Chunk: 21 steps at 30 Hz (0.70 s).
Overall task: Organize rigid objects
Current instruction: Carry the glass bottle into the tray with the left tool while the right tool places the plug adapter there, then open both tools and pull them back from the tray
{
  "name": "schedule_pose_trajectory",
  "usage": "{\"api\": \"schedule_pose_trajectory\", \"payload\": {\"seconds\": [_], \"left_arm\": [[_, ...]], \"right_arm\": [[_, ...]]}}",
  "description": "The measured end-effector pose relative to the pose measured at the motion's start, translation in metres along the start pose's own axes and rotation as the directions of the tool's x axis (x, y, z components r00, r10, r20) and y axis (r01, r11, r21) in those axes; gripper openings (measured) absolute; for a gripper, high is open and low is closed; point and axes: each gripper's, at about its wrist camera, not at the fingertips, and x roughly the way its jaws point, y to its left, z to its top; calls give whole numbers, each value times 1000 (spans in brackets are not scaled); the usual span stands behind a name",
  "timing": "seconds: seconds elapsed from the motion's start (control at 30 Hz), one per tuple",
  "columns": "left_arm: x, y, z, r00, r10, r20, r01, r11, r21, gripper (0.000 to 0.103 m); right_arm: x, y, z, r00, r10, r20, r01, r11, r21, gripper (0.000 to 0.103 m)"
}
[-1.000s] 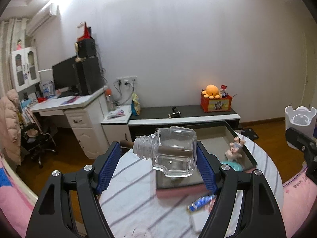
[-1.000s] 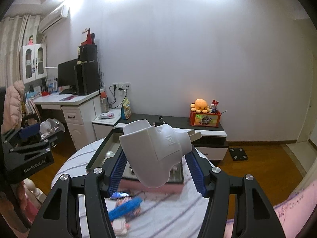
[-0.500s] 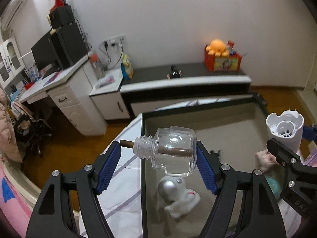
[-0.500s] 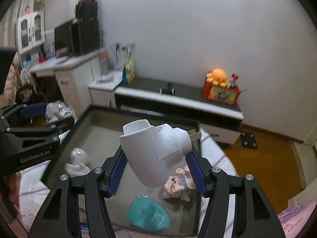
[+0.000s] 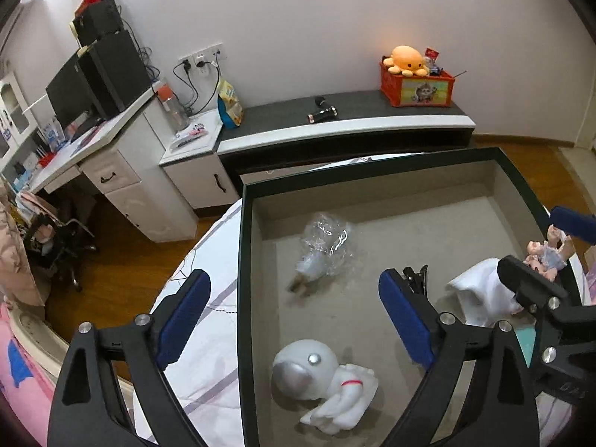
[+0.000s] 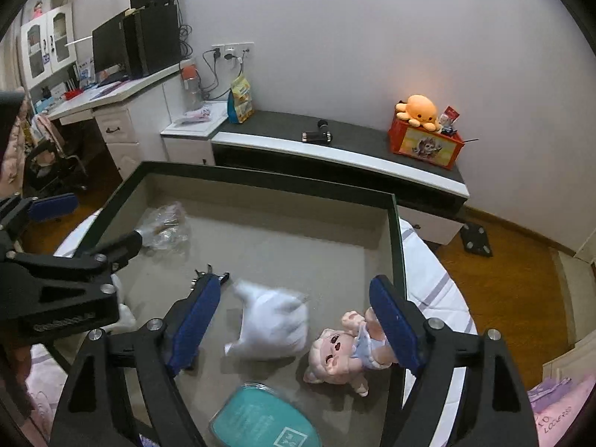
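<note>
A black-rimmed tray (image 5: 246,260) with a beige floor lies under both grippers. My left gripper (image 5: 294,320) hangs above it, its jaws opening, with nothing between them. The clear glass bottle (image 5: 326,247) is blurred on the tray floor beyond it. My right gripper (image 6: 294,324) is also opening and holds nothing. The white plastic plug-in piece (image 6: 273,329) lies blurred on the tray floor between and below its fingers. The same white piece (image 5: 480,298) shows at the right of the left wrist view.
In the tray also lie a white astronaut figure (image 5: 320,380), a small doll (image 6: 350,350), a teal lidded case (image 6: 264,421) and a black hair clip (image 6: 208,275). The tray (image 6: 395,246) rests on a striped round tablecloth (image 5: 208,327).
Both grippers came down over the tray and tilted downward. The left one let go of the glass bottle and the right one let go of the white piece; both objects now lie in the tray.
</note>
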Motion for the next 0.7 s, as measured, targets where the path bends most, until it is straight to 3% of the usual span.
{"api": "schedule_pose_trajectory", "payload": {"seconds": [0.33,0.53,0.7], "left_arm": [[-26,10,-6,1000,0,22,0,1000,-30,93],[-86,19,-26,993,-1,115,6,999,-46,93],[-145,28,-51,977,21,211,-5,997,-74,97]], "right_arm": [[-17,0,-1,1000,-18,10,18,1000,18,84],[-77,14,-13,994,-43,101,42,999,19,84],[-143,27,-33,977,-70,201,68,998,19,84]]}}
